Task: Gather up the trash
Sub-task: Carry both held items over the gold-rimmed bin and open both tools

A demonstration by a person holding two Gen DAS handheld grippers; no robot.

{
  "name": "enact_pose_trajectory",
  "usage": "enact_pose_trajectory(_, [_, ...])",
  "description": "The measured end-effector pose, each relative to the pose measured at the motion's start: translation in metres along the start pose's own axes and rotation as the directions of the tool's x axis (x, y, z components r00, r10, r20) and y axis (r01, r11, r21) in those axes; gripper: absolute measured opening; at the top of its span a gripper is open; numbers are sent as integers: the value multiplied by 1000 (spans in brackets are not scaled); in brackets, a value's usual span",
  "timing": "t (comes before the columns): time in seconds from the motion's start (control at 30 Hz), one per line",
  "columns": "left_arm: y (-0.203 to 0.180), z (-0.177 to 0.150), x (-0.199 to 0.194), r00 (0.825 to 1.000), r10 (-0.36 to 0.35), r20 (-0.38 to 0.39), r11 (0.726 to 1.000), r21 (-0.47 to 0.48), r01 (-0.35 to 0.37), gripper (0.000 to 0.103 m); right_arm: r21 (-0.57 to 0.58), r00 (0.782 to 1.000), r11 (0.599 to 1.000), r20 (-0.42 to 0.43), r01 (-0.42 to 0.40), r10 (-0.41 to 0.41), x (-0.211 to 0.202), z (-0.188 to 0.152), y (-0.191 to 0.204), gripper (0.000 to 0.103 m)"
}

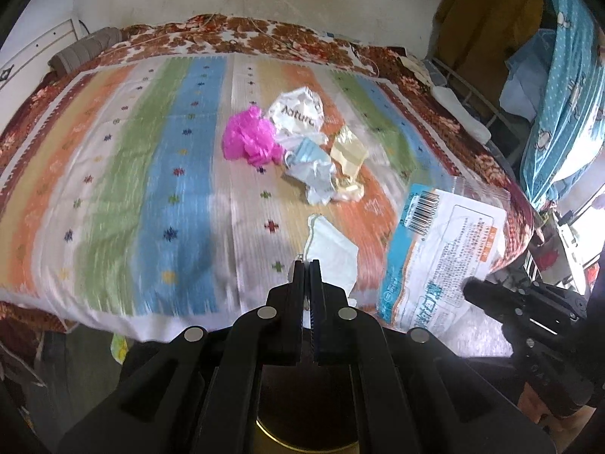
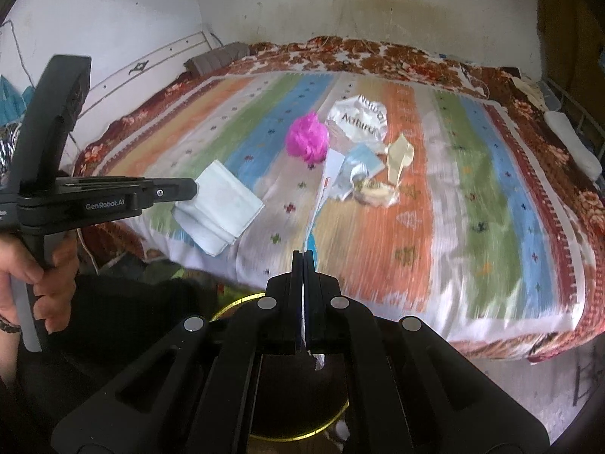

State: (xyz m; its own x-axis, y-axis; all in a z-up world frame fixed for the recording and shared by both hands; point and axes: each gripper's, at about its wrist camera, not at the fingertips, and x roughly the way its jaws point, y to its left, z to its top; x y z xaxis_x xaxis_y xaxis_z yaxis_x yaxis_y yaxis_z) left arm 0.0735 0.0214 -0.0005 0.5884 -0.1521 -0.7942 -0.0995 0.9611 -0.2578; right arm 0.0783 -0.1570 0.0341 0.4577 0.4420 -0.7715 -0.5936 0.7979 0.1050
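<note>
— Holding two pieces at once, we are risking both. Our left tongs (image 1: 307, 265) are pressed together on a corner of the white tissue (image 1: 332, 253), and our right tongs (image 2: 303, 255) are pinching the printed plastic wrapper (image 1: 446, 249) by its edge.

— What are we worrying about?

— The wrapper is looking slick and is hanging edge-on from a thin pinch, so we are judging it could slide out. The tissue is hanging limp from one corner; a quick swing could tear it or shake it loose. Below the tongs a round gold-rimmed bin (image 2: 295, 435) is showing, only partly, and a careless release could be dropping either piece beside it.

— And what are we counting on the bed (image 2: 491, 265)?

— One pink crumpled bag (image 2: 307, 141), one white crumpled bag with lettering (image 2: 357, 123), one pale blue face mask (image 2: 365, 159), one cream-coloured wrapper (image 2: 400, 157), and one silvery crumpled piece (image 2: 346, 181) touching it. They are lying bunched together mid-bed, so grabbing one could be dragging its neighbours. With our two held pieces, we are counting seven, though blur is making the pile uncertain.
</note>
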Motion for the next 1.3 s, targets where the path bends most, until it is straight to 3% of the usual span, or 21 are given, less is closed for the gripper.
enact_pose_trajectory(0.37, [-12, -42, 15, 994, 62, -86, 998, 29, -60, 2, 12, 995, 1000, -93, -28, 29, 12, -37, 12, 0])
enact_pose_trajectory(0.77, [-19, -68, 48, 970, 140, -199, 990, 57, -131, 2, 90, 965, 996, -257, -27, 49, 48, -65, 10, 0])
enact_pose_trajectory(0.8, [-18, -68, 51, 968, 142, -207, 990, 51, -134, 4, 107, 961, 994, -270, -26, 54, 51, -67, 7, 0])
enact_pose_trajectory(0.87, [-14, -67, 56, 965, 126, -229, 992, 23, -124, 22, 152, 950, 988, -304, -28, 74, 60, -70, 1, 4])
enact_pose_trajectory(0.9, [-13, -67, 57, 966, 120, -231, 993, 13, -121, 36, 177, 945, 984, -315, -32, 87, 63, -71, -2, 6])
enact_pose_trajectory(0.97, [-10, -65, 56, 966, 132, -221, 991, 3, -135, 37, 193, 943, 981, -320, -31, 93, 66, -72, -4, 22])
enact_pose_trajectory(1.03, [-9, -64, 55, 968, 128, -217, 991, -9, -134, 38, 202, 944, 979, -317, -29, 93, 66, -71, -6, 31])
enact_pose_trajectory(1.3, [5, -51, 47, 978, 75, -193, 992, -84, -93, 50, 221, 958, 975, -274, -23, 84, 60, -60, -16, 32])
